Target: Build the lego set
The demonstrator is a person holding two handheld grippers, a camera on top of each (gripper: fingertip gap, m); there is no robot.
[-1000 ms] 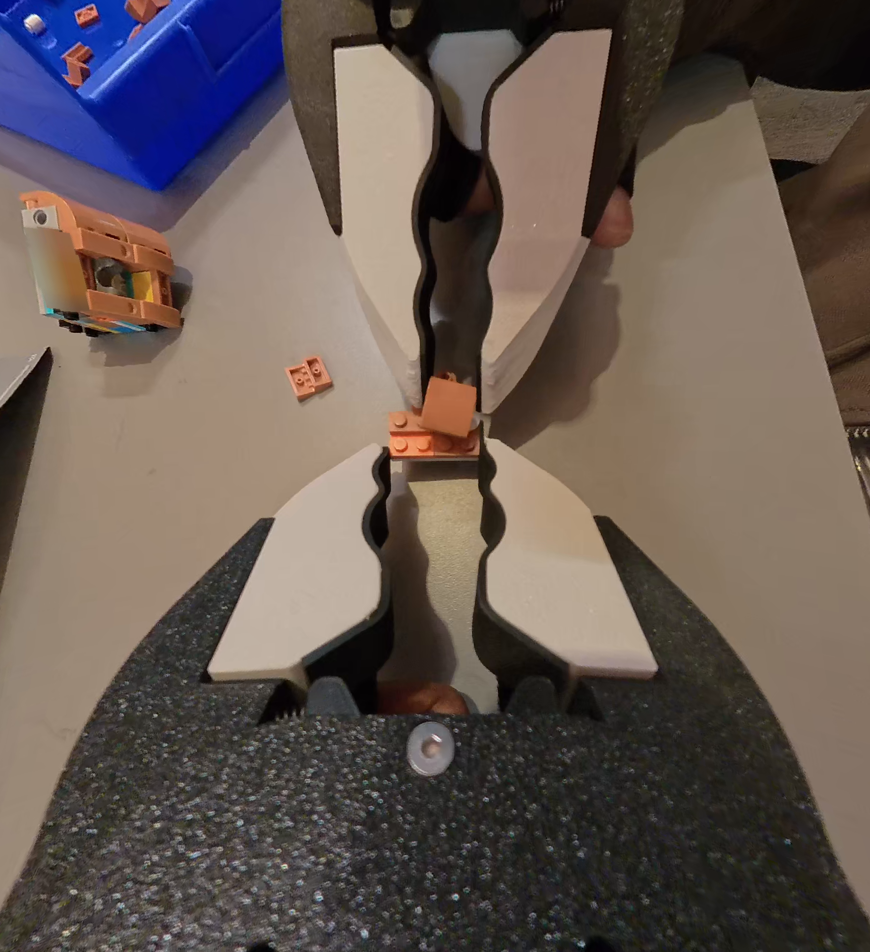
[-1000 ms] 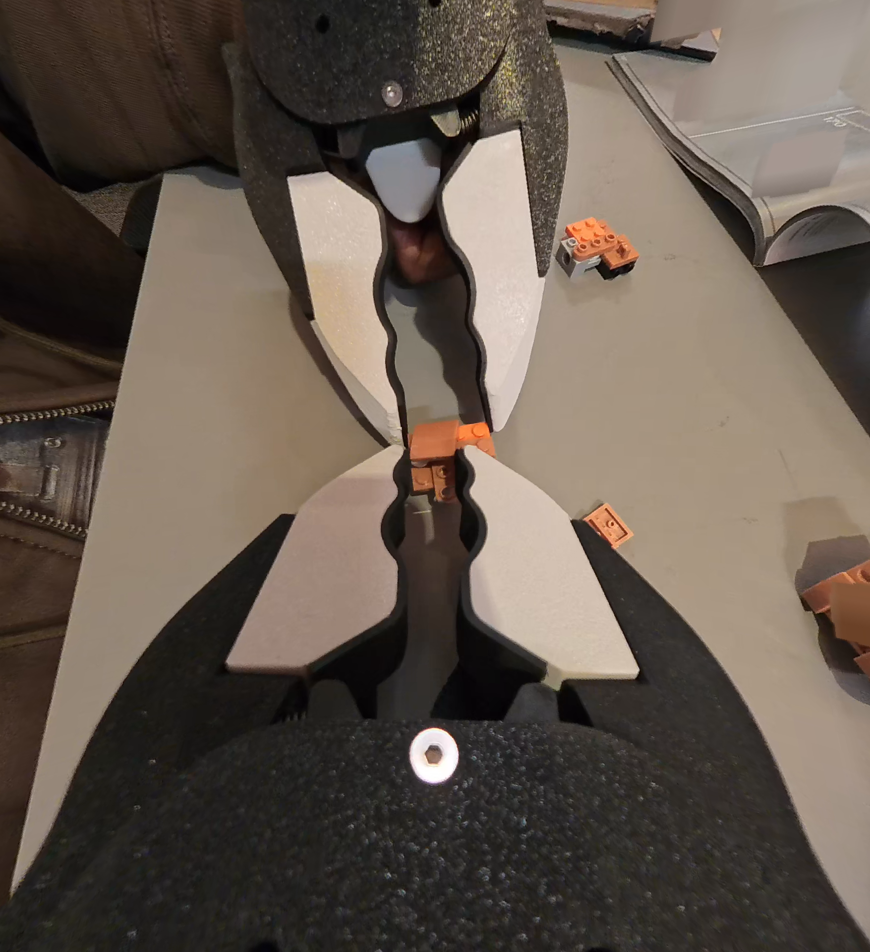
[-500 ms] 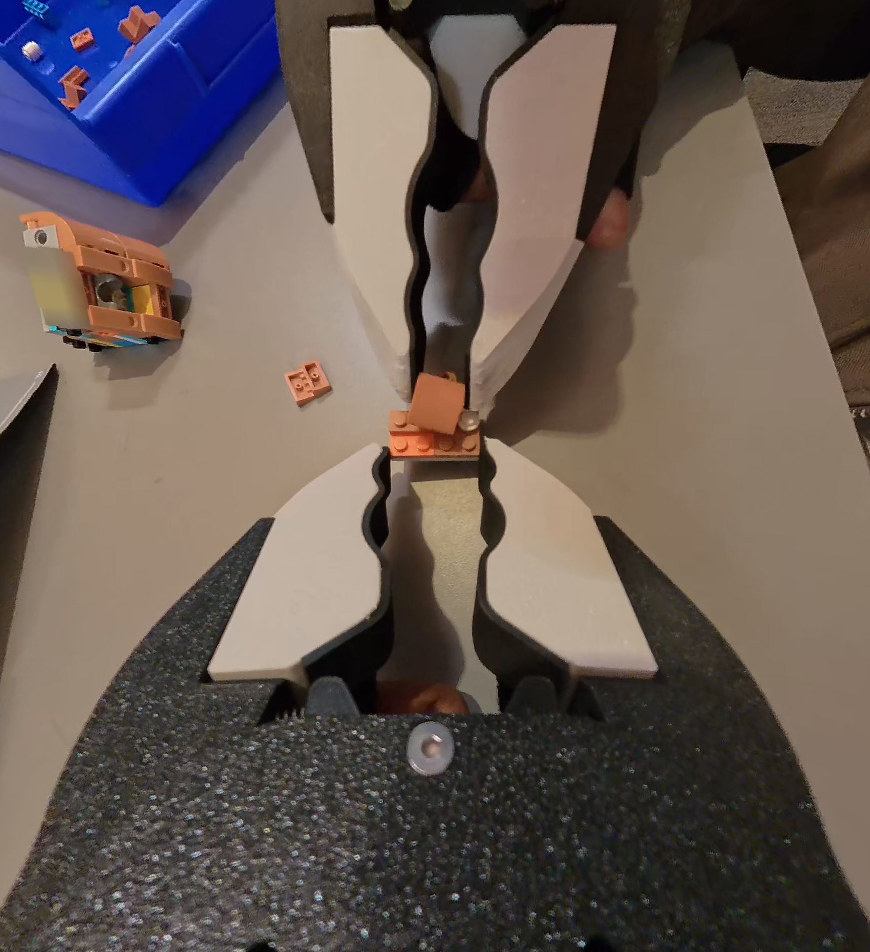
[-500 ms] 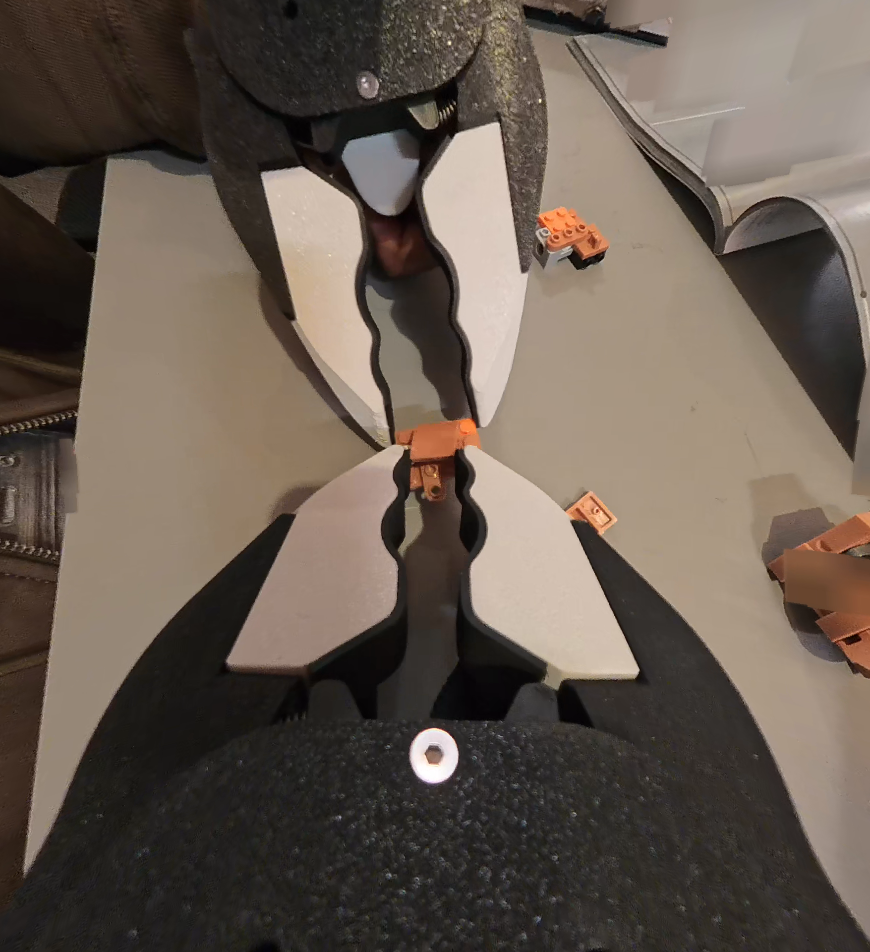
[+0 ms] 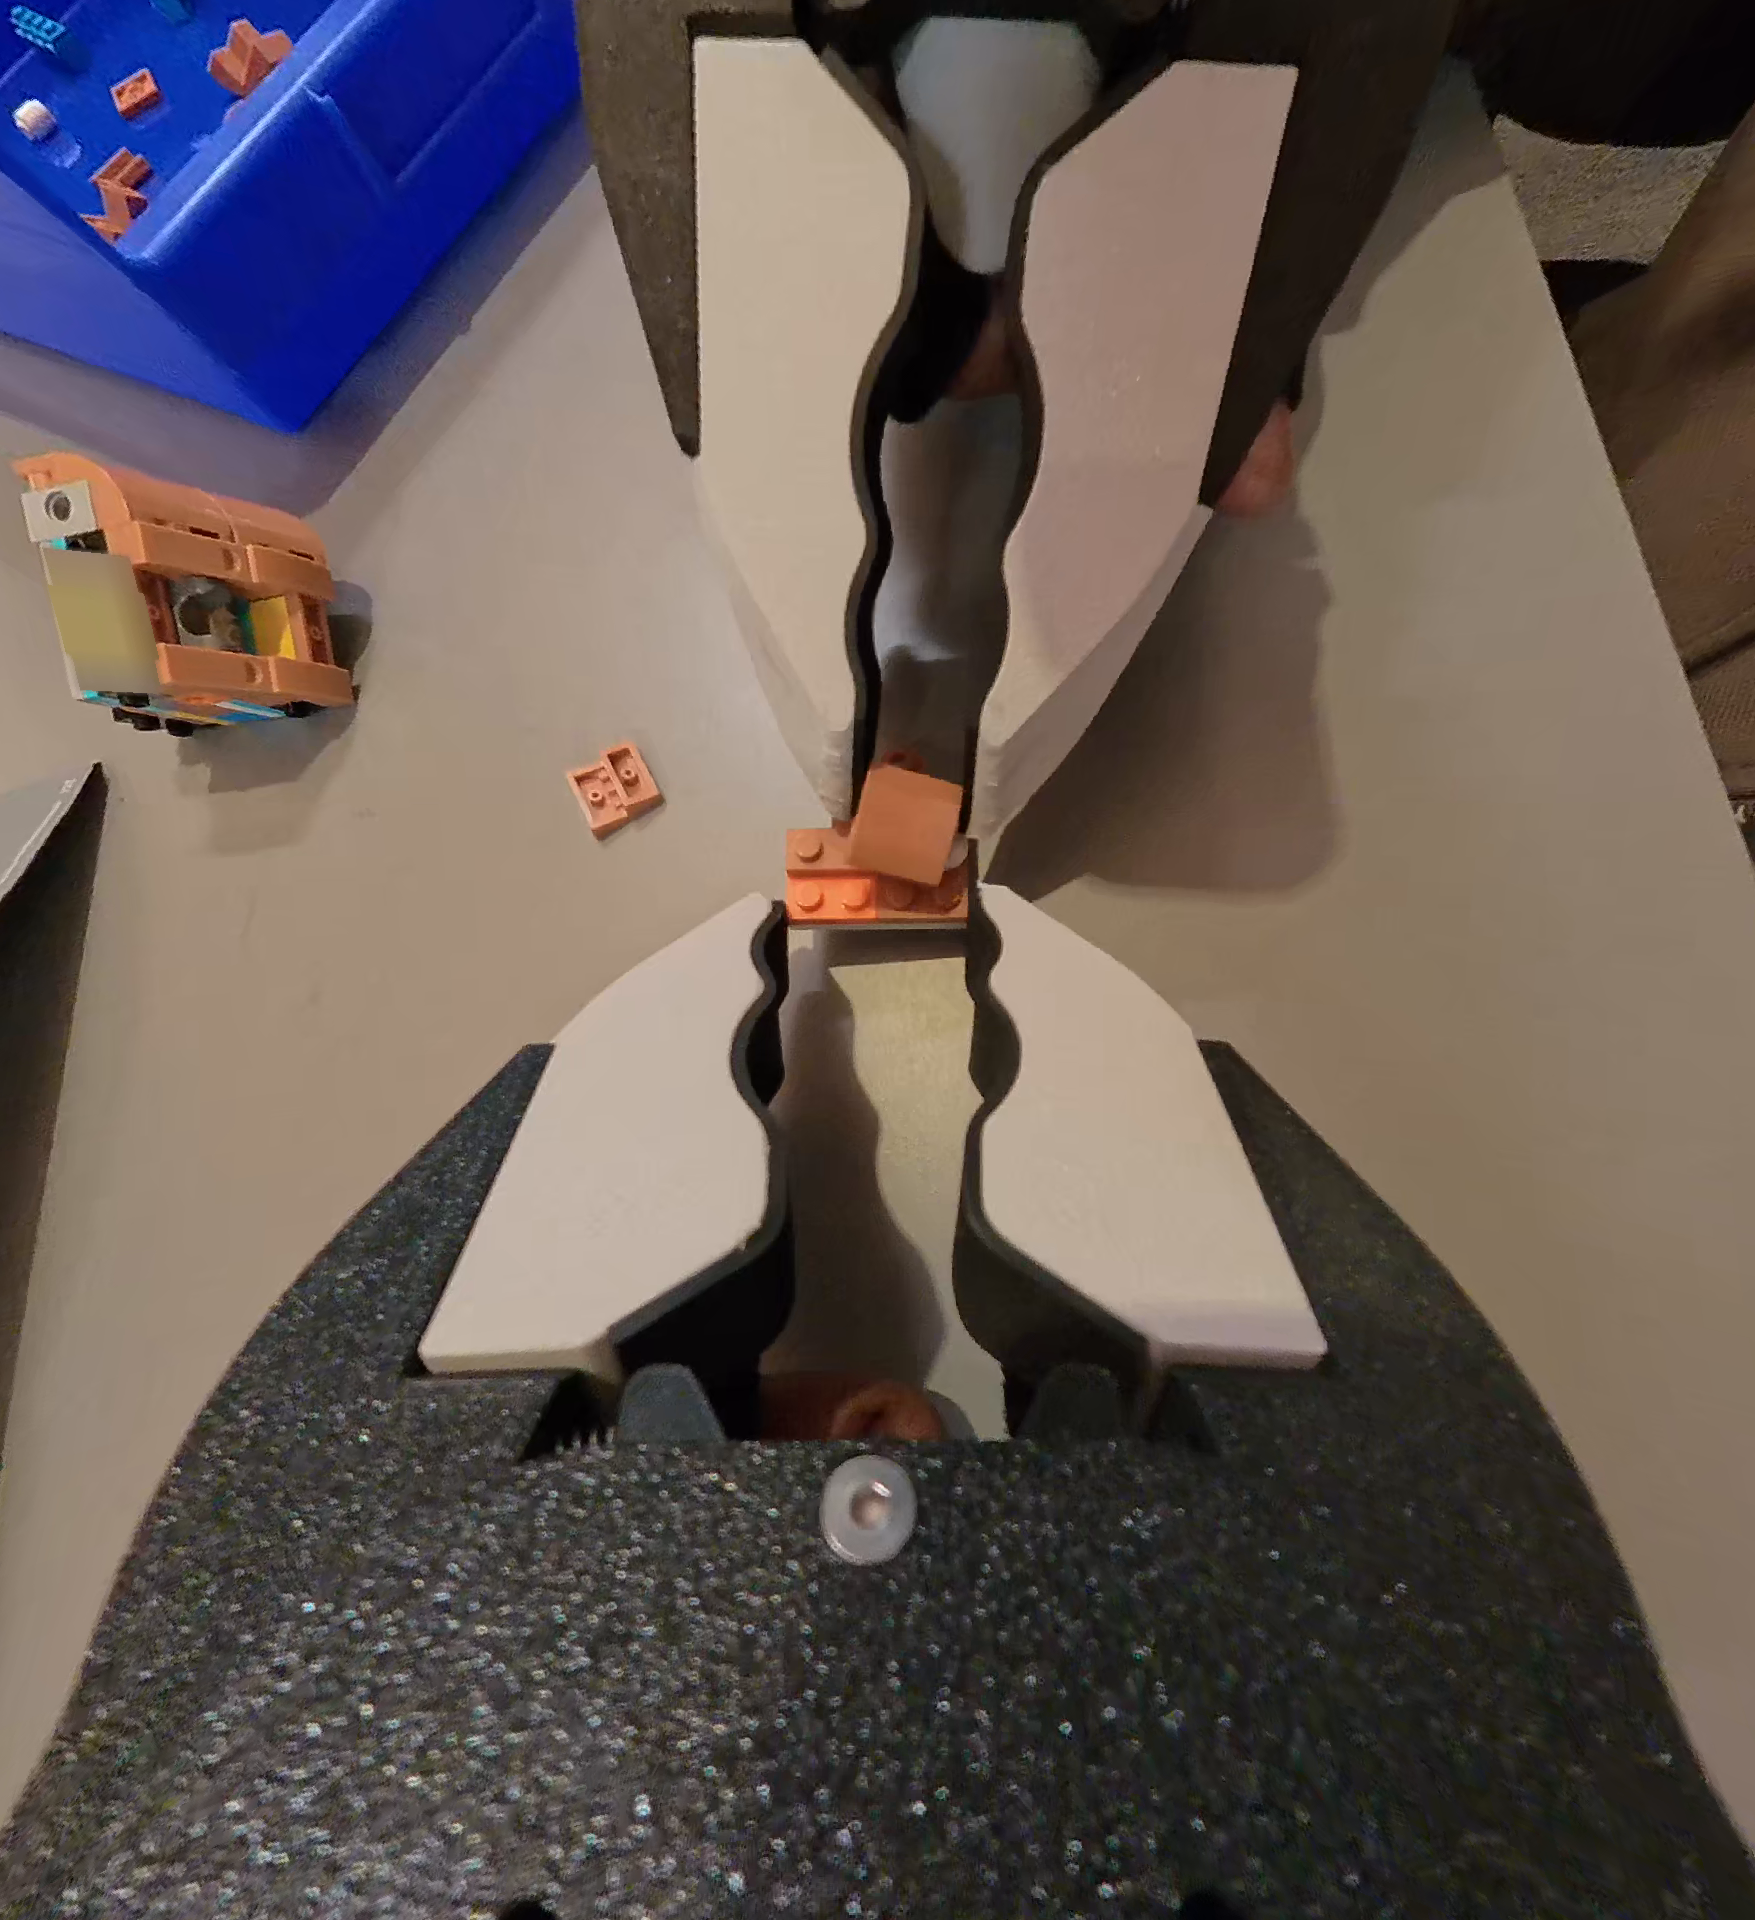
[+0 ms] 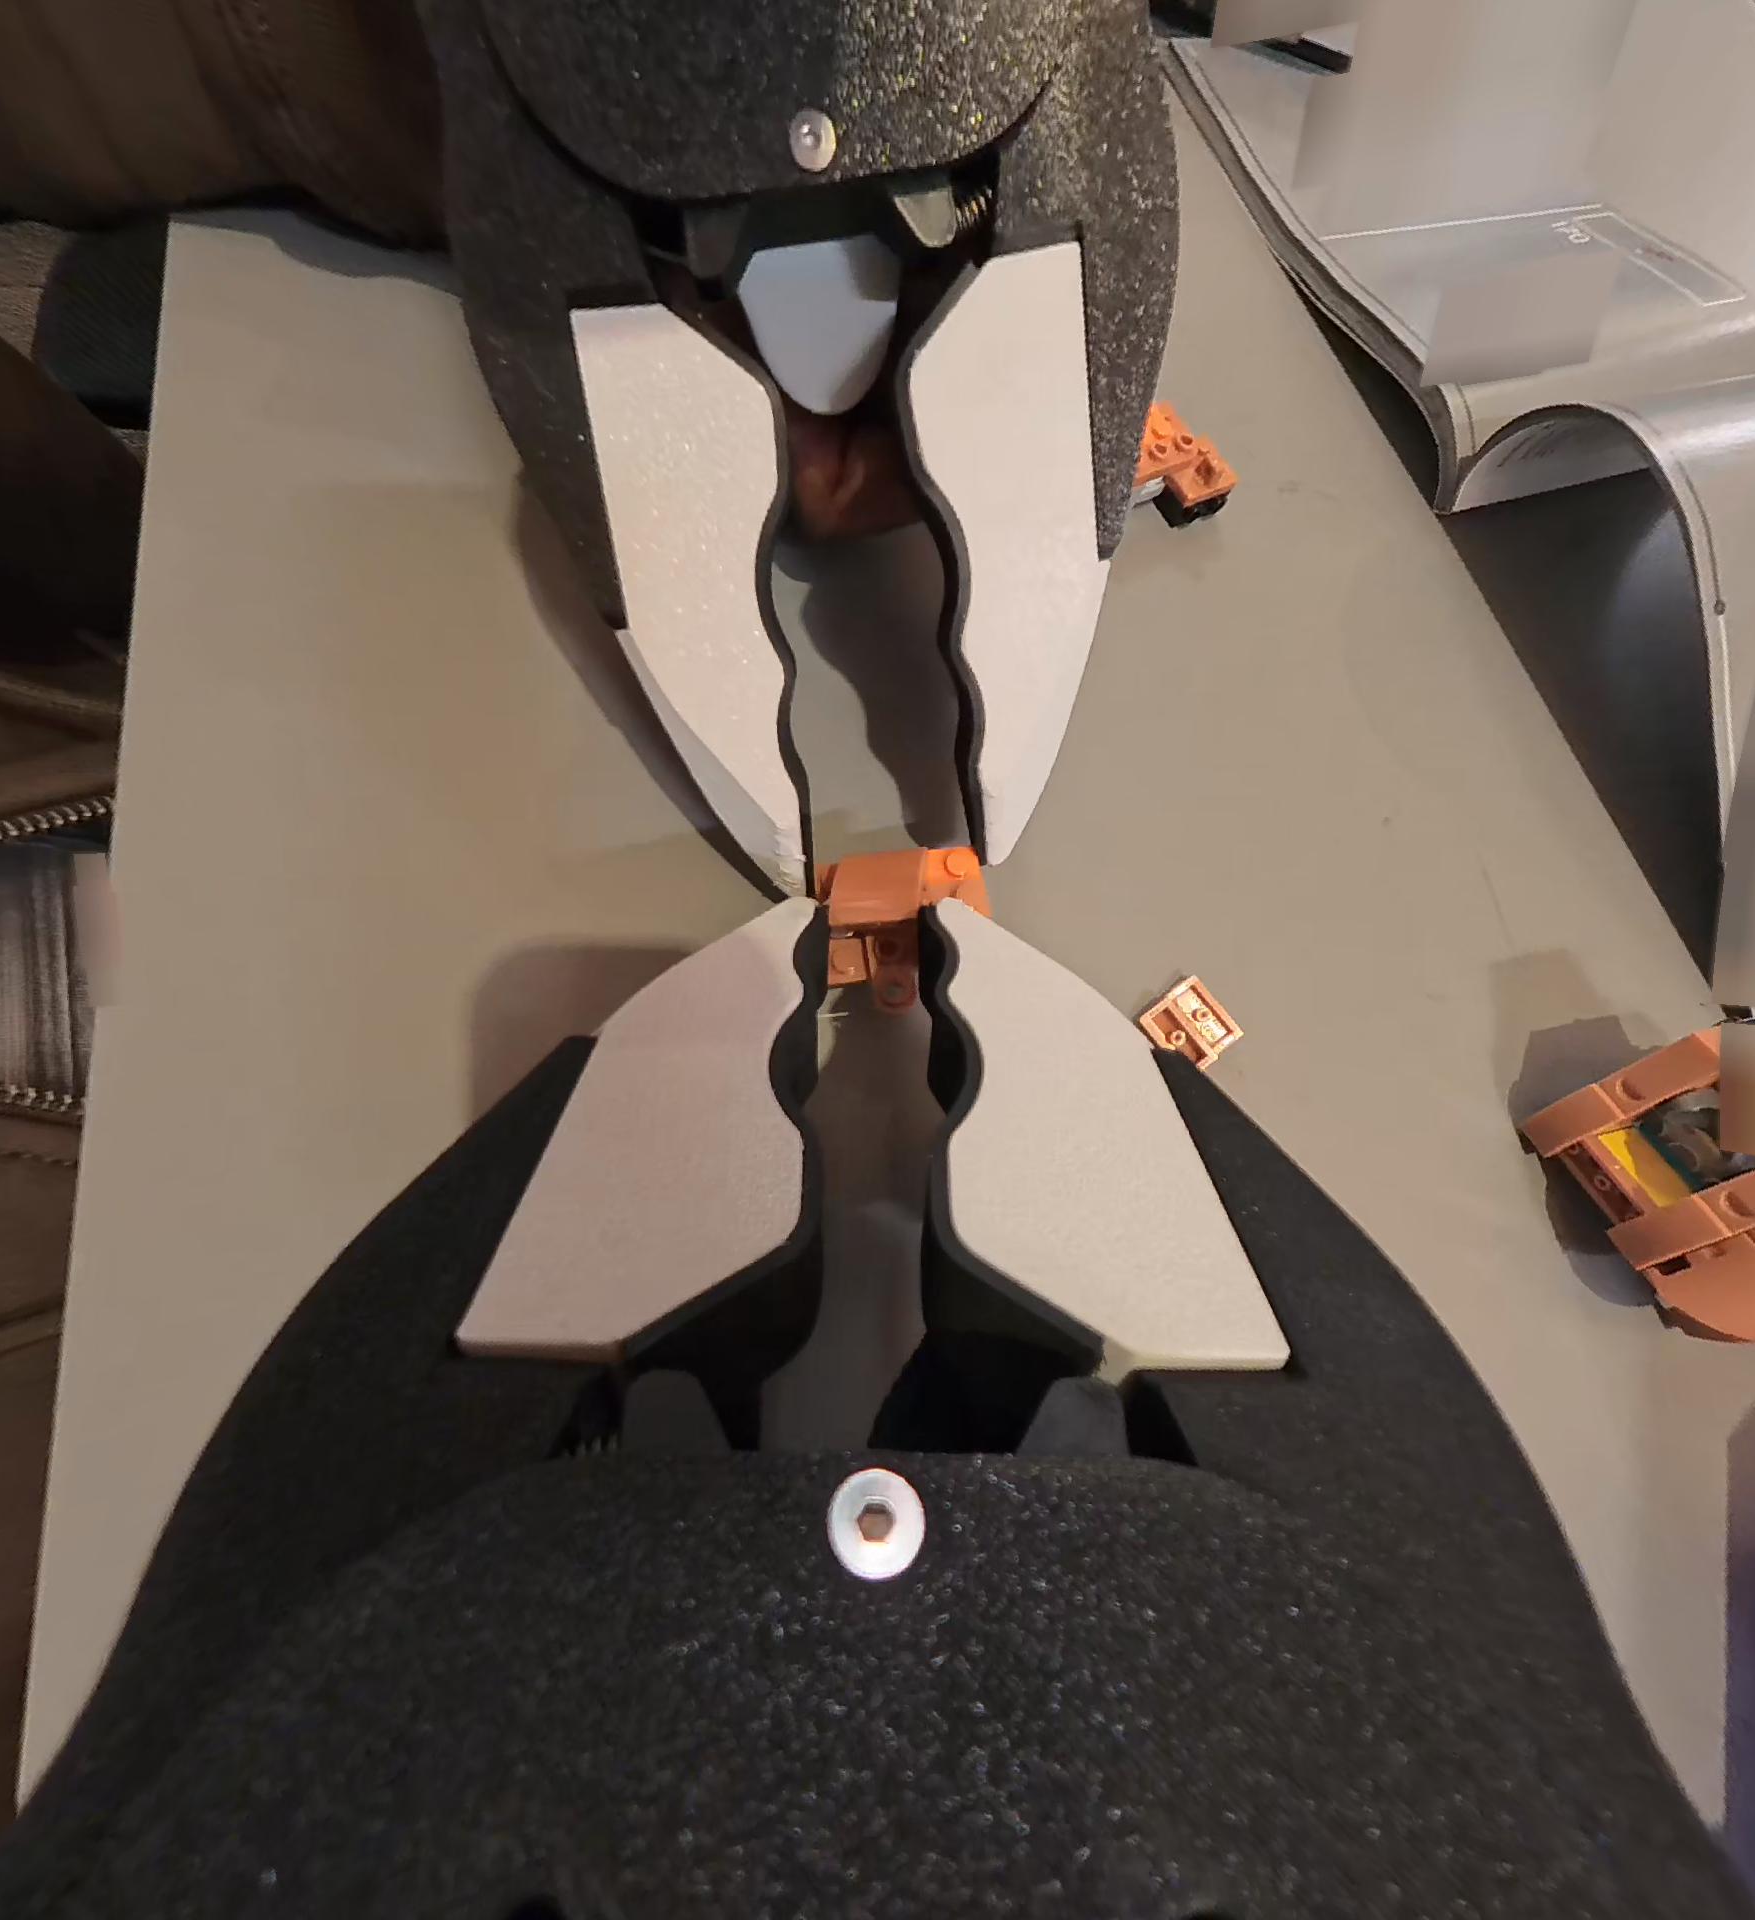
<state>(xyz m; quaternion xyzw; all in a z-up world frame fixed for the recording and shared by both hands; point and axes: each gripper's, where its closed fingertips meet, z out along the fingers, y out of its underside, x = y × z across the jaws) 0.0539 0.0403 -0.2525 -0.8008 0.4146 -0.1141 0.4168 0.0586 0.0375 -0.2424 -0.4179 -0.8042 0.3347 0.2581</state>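
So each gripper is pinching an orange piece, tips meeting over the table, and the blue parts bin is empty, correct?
Not quite: the blue parts bin holds several small pieces, as the left wrist view shows. The rest stands: the left gripper and right gripper each pinch an orange piece.

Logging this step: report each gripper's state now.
Left gripper: shut on the studded orange plate.
Right gripper: shut on the smooth orange piece, pressed against that plate.

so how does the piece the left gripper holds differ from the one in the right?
The left gripper clamps a flat studded plate, level, studs up. The right gripper clamps a smooth-topped brick, tilted on the plate's far edge, not seated flush. The plate is wider; the brick is chunkier. Both are the same orange-brown.
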